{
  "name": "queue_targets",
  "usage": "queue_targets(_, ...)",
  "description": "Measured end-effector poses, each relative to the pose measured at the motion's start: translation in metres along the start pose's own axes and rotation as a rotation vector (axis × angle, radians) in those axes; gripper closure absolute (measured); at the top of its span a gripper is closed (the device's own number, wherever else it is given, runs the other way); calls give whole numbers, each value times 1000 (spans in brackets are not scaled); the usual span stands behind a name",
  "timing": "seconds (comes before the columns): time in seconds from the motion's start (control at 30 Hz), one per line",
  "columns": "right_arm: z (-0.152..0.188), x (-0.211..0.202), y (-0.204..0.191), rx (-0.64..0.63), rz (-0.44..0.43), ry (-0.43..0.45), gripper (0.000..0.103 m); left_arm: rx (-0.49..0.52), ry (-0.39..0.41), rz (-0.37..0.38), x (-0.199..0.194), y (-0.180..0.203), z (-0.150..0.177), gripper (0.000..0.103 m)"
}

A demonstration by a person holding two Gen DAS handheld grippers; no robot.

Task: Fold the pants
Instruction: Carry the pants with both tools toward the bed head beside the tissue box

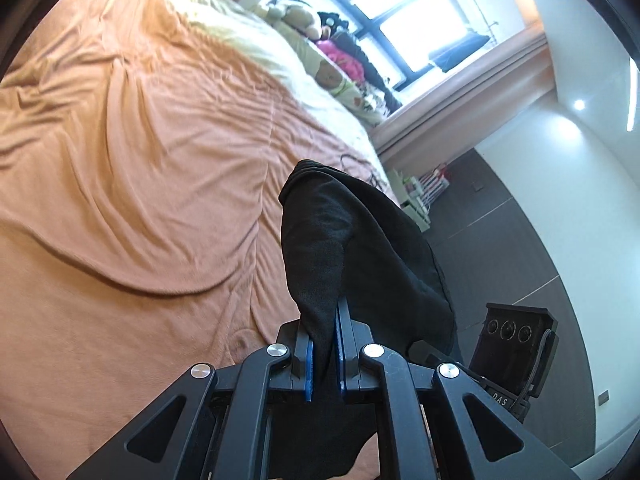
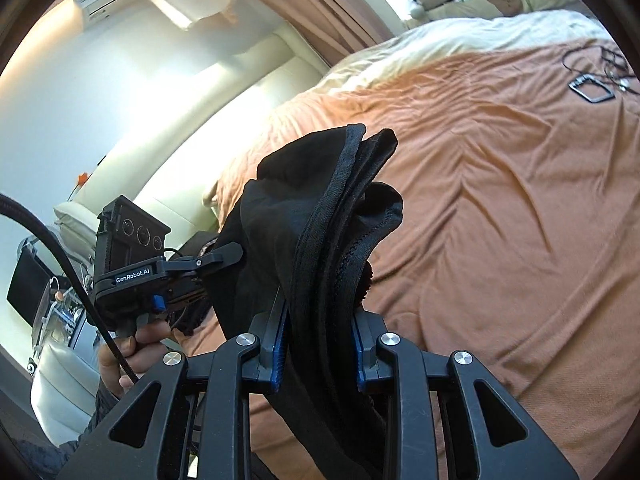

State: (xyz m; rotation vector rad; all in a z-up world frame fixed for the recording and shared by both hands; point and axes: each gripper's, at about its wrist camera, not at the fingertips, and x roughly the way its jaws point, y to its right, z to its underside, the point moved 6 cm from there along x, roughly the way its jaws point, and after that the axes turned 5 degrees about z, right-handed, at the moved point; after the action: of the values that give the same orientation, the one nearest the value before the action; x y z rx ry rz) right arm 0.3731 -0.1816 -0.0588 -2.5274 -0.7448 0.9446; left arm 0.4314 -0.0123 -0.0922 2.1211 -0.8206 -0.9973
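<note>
The black pants (image 1: 352, 248) hang in the air above an orange bedspread (image 1: 140, 168). My left gripper (image 1: 325, 344) is shut on a thin fold of the black fabric, which rises ahead of the fingers and drapes below them. My right gripper (image 2: 320, 344) is shut on a thick bunch of the pants (image 2: 320, 216), with the ribbed waistband edge standing up between the fingers. The right gripper's body shows at the lower right of the left wrist view (image 1: 516, 344). The left gripper's body, held by a hand, shows at the left of the right wrist view (image 2: 136, 264).
The bed (image 2: 520, 208) fills most of both views, with a cream duvet (image 1: 240, 28) and stuffed toys (image 1: 304, 16) by the window. A black frame and cables (image 2: 592, 88) lie on the bedspread. Grey floor (image 1: 520, 240) and white walls lie beside the bed.
</note>
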Motion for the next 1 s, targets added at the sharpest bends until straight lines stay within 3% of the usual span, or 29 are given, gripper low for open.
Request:
queue_targets(0.53, -3, 41, -86, -89, -26, 93, 82, 63, 184, -25, -121, 8, -23, 95)
queue_targets(1.0, 7, 96, -158, -181, -103, 84, 83, 42, 319, -55, -229, -18, -23, 95)
